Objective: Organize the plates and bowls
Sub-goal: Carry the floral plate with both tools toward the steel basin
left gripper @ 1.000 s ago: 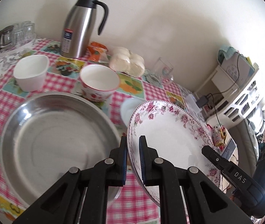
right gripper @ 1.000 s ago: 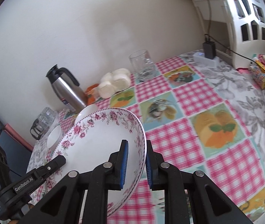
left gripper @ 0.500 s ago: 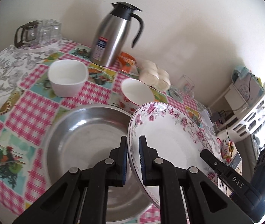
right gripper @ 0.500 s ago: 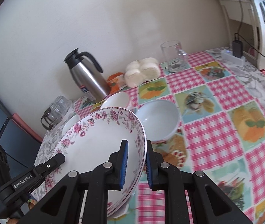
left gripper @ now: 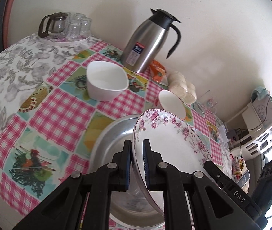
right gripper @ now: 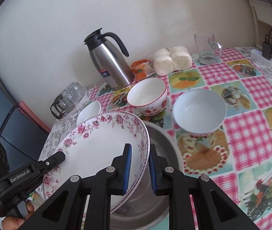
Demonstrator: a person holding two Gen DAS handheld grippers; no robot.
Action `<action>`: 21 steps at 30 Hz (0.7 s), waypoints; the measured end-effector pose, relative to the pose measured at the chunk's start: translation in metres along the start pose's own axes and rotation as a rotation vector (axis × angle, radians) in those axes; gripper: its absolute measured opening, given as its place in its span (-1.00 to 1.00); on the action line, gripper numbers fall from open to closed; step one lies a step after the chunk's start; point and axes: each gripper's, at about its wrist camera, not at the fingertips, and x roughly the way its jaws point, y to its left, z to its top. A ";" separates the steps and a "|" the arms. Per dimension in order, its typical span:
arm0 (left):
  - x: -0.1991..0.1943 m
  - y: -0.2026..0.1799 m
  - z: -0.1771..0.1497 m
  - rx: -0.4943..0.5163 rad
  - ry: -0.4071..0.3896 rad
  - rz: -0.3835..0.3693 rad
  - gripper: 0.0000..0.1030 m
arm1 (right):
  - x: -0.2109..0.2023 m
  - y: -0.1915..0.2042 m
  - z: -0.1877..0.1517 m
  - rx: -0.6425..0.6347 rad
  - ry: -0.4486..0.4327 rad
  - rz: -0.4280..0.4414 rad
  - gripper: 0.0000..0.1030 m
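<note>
The floral plate (left gripper: 174,143) now hangs over the steel basin (left gripper: 113,140) near the tabletop's (left gripper: 40,103) front edge, both grippers' fingers (left gripper: 147,161) clamped on opposite rims. Next step, likely: lower it level into the basin.

Home dining corner: table (right gripper: 250,103) under pink-check fruit-print oilcloth against a plain wall; steel thermos jug (right gripper: 110,61), glass mug (right gripper: 207,48), bagged buns (right gripper: 171,59), bowls, white plastic shelf unit (left gripper: 266,134) beside it.
</note>
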 end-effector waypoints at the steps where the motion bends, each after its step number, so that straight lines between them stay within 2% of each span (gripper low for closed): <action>1: 0.001 0.002 0.001 -0.003 0.002 0.004 -0.77 | 0.002 0.002 -0.001 0.000 0.004 0.000 -0.64; 9: 0.009 0.013 0.000 -0.028 0.042 0.030 -0.77 | 0.017 0.006 -0.006 -0.008 0.043 -0.017 -0.64; 21: 0.028 0.015 -0.006 -0.024 0.120 0.059 -0.77 | 0.035 -0.008 -0.012 0.021 0.107 -0.043 -0.64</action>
